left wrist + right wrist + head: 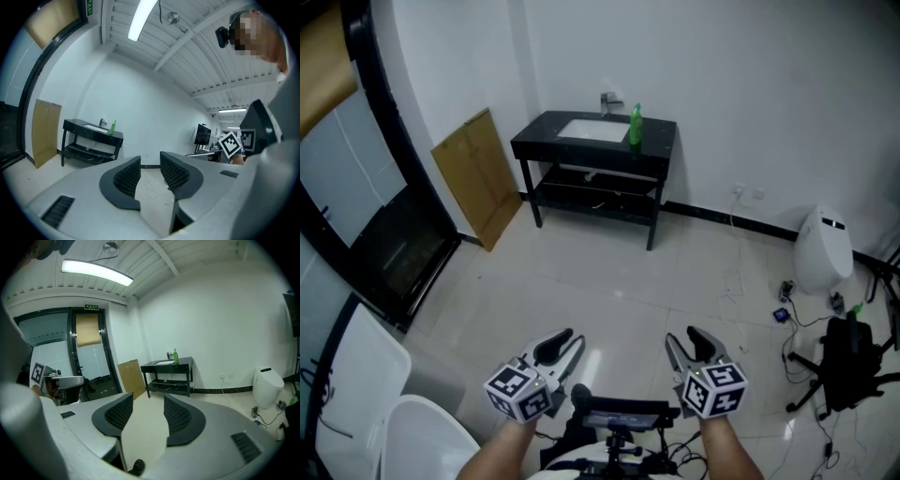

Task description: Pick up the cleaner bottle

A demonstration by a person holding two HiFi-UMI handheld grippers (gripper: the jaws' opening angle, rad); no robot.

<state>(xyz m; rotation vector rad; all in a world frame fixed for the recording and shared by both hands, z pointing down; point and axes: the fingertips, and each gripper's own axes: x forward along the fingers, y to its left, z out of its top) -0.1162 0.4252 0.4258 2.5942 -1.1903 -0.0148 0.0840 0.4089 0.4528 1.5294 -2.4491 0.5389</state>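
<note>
You have not got the green cleaner bottle (pixel 635 126) yet. It stands on the black table (pixel 661 137), far across the floor. Your left tool (pixel 566 343) and right tool (pixel 684 342) are a little apart and hold nothing. You must walk over and grab it.

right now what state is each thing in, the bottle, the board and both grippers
cleaner bottle: upright on the black table, beside the sink, untouched
black table: standing against the wall
cardboard sheet: leaning on the wall, left of the table in the head view
left gripper: jaws slightly apart, empty
right gripper: jaws apart, empty
</note>
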